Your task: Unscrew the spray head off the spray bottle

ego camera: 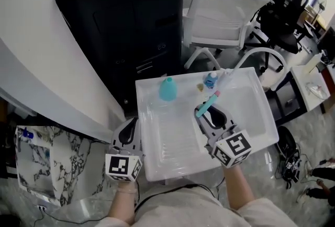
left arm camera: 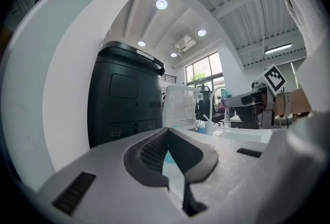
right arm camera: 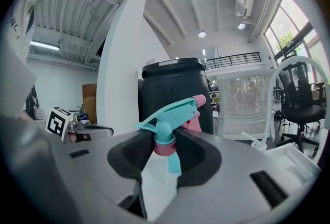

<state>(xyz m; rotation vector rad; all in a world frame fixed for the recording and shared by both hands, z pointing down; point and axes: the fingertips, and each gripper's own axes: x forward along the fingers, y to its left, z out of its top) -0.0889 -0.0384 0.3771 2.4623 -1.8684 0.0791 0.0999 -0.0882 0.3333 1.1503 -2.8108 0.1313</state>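
A teal spray head (right arm camera: 170, 124) with a pink nozzle and pink collar sits between the pads of my right gripper (right arm camera: 164, 140), which is shut on it. In the head view that gripper (ego camera: 211, 112) holds the spray head (ego camera: 207, 103) above the white tray (ego camera: 246, 132), right of centre. The teal bottle (ego camera: 167, 89) stands at the tray's back left, apart from the head. My left gripper (ego camera: 131, 126) hangs just off the tray's left edge. Its jaws (left arm camera: 167, 134) are shut with nothing between them, and a sliver of the teal bottle (left arm camera: 169, 158) shows beyond them.
A small blue-capped bottle (ego camera: 210, 80) stands at the tray's back edge. A tall black cabinet (ego camera: 125, 16) rises behind the tray, with a white chair (ego camera: 225, 11) and a black office chair (ego camera: 282, 16) to its right. A white wall (ego camera: 36, 53) curves along the left.
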